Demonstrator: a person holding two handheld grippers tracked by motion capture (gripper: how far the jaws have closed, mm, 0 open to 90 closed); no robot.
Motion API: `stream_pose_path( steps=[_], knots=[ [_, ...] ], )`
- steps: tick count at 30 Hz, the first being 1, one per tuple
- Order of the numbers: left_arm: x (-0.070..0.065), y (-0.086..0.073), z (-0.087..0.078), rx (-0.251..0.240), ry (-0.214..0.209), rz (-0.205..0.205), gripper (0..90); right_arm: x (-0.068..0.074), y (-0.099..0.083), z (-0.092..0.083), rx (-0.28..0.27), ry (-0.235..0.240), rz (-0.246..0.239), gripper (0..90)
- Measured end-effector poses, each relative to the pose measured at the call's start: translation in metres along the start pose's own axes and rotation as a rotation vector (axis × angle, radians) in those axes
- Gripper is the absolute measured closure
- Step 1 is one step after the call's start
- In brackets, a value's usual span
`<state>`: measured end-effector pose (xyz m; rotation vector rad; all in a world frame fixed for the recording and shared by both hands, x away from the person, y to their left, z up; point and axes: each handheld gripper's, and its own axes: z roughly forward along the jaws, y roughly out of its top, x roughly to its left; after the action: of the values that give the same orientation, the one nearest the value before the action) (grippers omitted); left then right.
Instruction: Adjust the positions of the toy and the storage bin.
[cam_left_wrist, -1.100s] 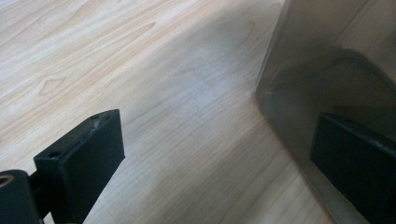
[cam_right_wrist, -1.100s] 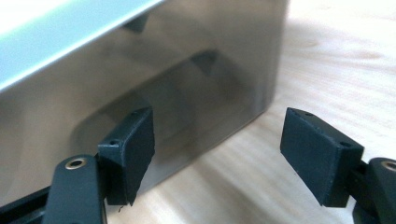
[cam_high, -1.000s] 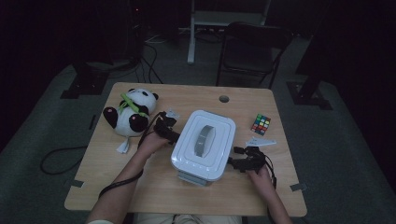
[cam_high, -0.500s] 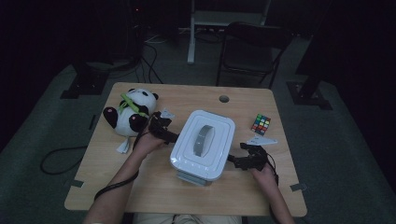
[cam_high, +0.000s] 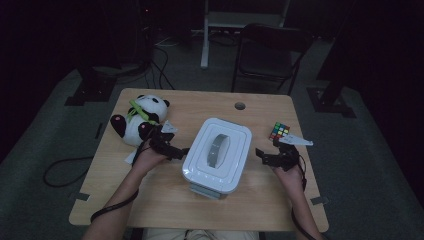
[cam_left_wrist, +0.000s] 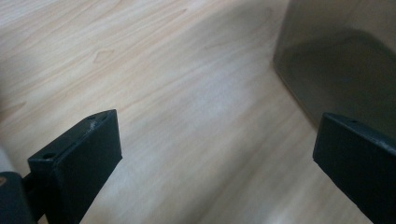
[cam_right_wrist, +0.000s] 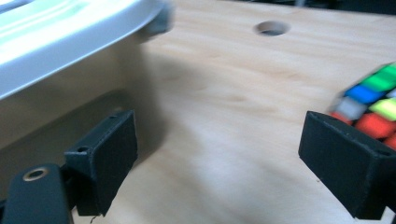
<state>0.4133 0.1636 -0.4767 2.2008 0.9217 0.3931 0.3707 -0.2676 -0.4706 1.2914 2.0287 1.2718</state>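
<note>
A white lidded box (cam_high: 216, 155) with a grey handle stands in the middle of the wooden table (cam_high: 165, 200). My left gripper (cam_high: 181, 151) is just off the box's left side, open, with bare wood between its jaws; in the left gripper view (cam_left_wrist: 215, 158) the box wall (cam_left_wrist: 345, 60) is at the upper right. My right gripper (cam_high: 261, 155) hovers a short way off the box's right side. Its jaws have just been opening and stand wide with nothing between them (cam_right_wrist: 229, 158). In the right gripper view the box lid (cam_right_wrist: 60, 37) is at the upper left.
A panda plush (cam_high: 140, 119) sits at the table's left, behind my left hand. A colourful puzzle cube (cam_high: 279, 131) (cam_right_wrist: 373, 102) lies near the right edge, just beyond my right gripper. A round cable hole (cam_high: 240, 106) is at the back. A chair (cam_high: 270, 50) stands behind the table.
Both grippers have drawn away from the box's sides: the left one leftward, the right one rightward and slightly up. The box has stayed in place.
</note>
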Motion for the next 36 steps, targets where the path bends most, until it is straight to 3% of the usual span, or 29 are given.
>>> stream_pose_path(
  steps=[4,13,17,19,22,27,29,33,36],
  knots=[
    [-0.004,-0.012,-0.010,-0.007,0.006,-0.005,1.9,-0.014,0.009,0.002,-0.011,-0.066,0.000,11.3],
    [-0.014,-0.038,-0.026,0.006,0.032,0.005,1.9,-0.052,0.018,0.010,-0.012,-0.186,0.082,11.2],
    [-0.015,-0.051,-0.031,0.008,0.028,-0.025,1.8,-0.063,0.017,0.020,0.015,-0.255,0.106,11.2],
    [-0.015,-0.058,-0.034,0.009,0.029,-0.044,1.8,-0.067,0.016,0.026,0.026,-0.266,0.131,11.2],
    [-0.015,-0.069,-0.036,0.020,0.031,-0.079,0.2,-0.070,0.014,0.034,0.033,-0.285,0.167,11.2],
    [-0.016,-0.083,-0.039,0.029,0.081,-0.072,0.3,-0.069,0.012,0.047,0.045,-0.341,0.191,10.7],
    [-0.017,-0.088,-0.040,0.034,0.083,-0.079,0.2,-0.069,0.011,0.053,0.067,-0.368,0.197,10.7],
    [-0.015,-0.095,-0.043,0.031,0.096,-0.093,0.3,-0.070,0.010,0.064,0.102,-0.379,0.216,11.2],
    [-0.014,-0.100,-0.044,0.025,0.104,-0.105,0.3,-0.070,0.009,0.066,0.102,-0.389,0.212,19.4]
  ],
)
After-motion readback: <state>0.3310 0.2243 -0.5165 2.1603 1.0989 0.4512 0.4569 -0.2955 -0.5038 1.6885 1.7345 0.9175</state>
